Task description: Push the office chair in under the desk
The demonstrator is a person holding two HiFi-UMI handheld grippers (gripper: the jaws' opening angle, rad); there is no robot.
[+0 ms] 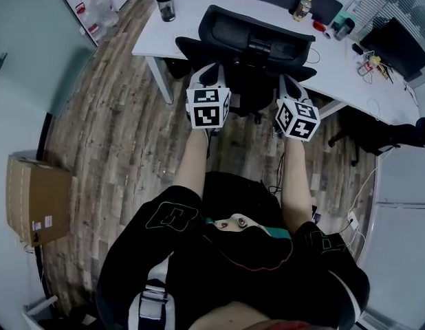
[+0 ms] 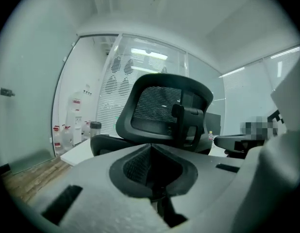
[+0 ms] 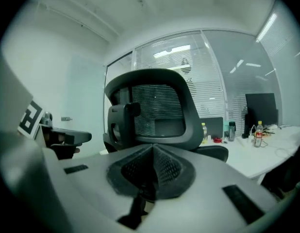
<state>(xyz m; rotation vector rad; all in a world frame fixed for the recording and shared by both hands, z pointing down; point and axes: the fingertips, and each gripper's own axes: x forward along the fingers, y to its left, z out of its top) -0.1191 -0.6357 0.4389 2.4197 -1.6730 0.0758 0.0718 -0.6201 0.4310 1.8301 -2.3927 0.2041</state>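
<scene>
Closest to me is the operator's black top (image 1: 226, 273), with both forearms reaching out toward the desk (image 1: 199, 29). The left gripper (image 1: 204, 74) and right gripper (image 1: 289, 86) are level with each other on the near side of the desk. Each one has its jaws pressed together pad to pad and grips nothing.

The black mesh-backed office chair (image 1: 250, 53) stands at the desk's near edge with its backrest toward me. Its seat is only partly under the top. The two grippers flank the lower backrest, but I can't tell whether they touch it.

On the desk I count one dark lidded tumbler (image 1: 165, 4) at the left end. There is also one yellow-capped bottle (image 1: 303, 8) with amber liquid further along.

Left of the desk, two water jugs (image 1: 102, 9) stand on the floor. One closed cardboard box (image 1: 35, 200) sits well away from the desk, and I can't see what is inside it.
</scene>
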